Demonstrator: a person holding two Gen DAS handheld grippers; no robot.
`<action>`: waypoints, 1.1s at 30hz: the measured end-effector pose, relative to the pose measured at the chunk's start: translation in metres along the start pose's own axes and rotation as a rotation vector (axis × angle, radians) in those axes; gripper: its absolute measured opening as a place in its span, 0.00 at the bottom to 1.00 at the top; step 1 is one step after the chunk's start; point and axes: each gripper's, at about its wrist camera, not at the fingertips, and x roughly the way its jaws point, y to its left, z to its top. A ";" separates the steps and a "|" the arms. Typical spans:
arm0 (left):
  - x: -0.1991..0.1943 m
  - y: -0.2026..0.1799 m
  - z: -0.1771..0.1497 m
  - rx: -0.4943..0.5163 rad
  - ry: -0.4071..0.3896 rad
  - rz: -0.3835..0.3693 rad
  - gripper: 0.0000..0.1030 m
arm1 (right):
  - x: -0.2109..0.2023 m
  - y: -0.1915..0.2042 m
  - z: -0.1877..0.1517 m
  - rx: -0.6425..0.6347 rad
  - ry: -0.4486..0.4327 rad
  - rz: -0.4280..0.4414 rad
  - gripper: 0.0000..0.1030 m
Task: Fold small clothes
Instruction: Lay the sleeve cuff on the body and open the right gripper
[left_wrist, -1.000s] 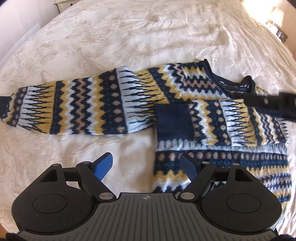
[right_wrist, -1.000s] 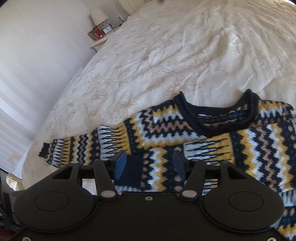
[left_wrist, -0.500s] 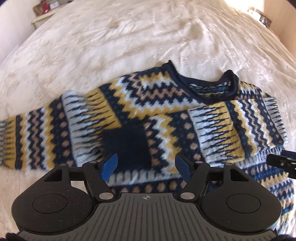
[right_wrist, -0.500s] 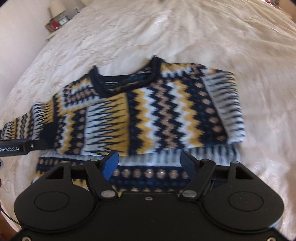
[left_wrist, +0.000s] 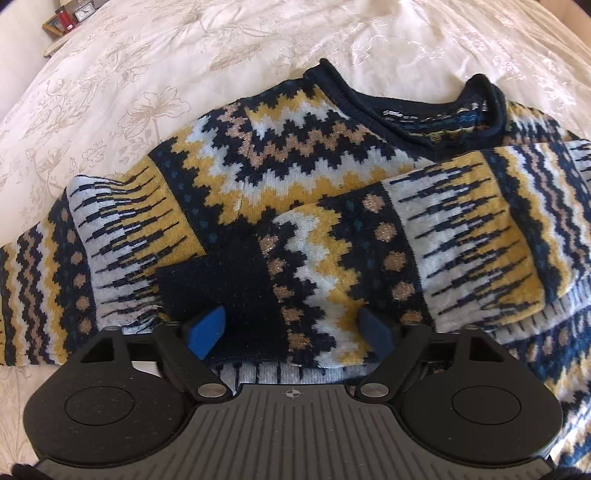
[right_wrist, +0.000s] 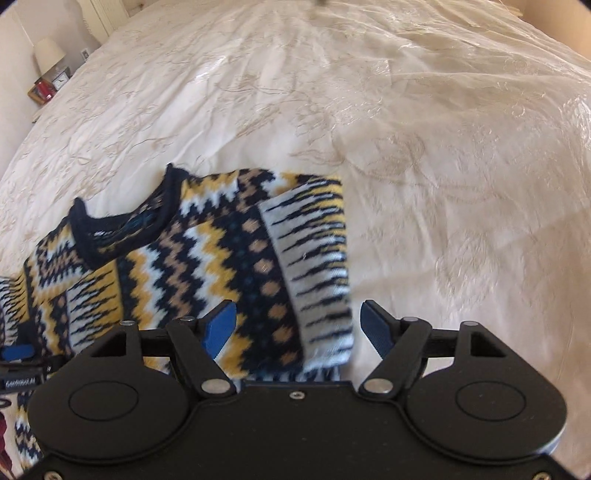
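A small knitted sweater (left_wrist: 288, 177) in navy, yellow, white and tan zigzags lies flat on the bed, neckline away from me. One sleeve is folded across the chest, its navy cuff (left_wrist: 221, 280) near the middle. My left gripper (left_wrist: 291, 328) is open and empty, low over that cuff and sleeve end. The other sleeve (left_wrist: 55, 266) stretches out to the left. In the right wrist view the sweater (right_wrist: 221, 266) shows its folded right shoulder edge. My right gripper (right_wrist: 299, 326) is open and empty, just above that edge.
The sweater lies on a cream embroidered bedspread (right_wrist: 406, 147). A bedside table with a lamp (right_wrist: 48, 55), a clock and a red object (left_wrist: 64, 18) stands past the bed's far left corner. The left gripper's tip (right_wrist: 16, 352) shows at the right view's left edge.
Both grippers stayed open. The left one came closer and lower over the folded sleeve's cuff. The right one swung right, from the sweater's middle to its folded right edge.
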 end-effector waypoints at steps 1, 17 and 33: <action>0.001 0.002 -0.001 -0.013 -0.004 -0.008 0.84 | 0.005 0.000 0.003 -0.006 0.006 -0.006 0.75; 0.013 0.002 0.003 -0.064 -0.039 -0.006 1.00 | 0.062 0.008 0.010 -0.046 0.106 -0.002 1.00; -0.010 0.007 -0.010 -0.087 -0.082 -0.039 0.90 | 0.042 -0.032 0.016 0.106 0.030 0.148 0.38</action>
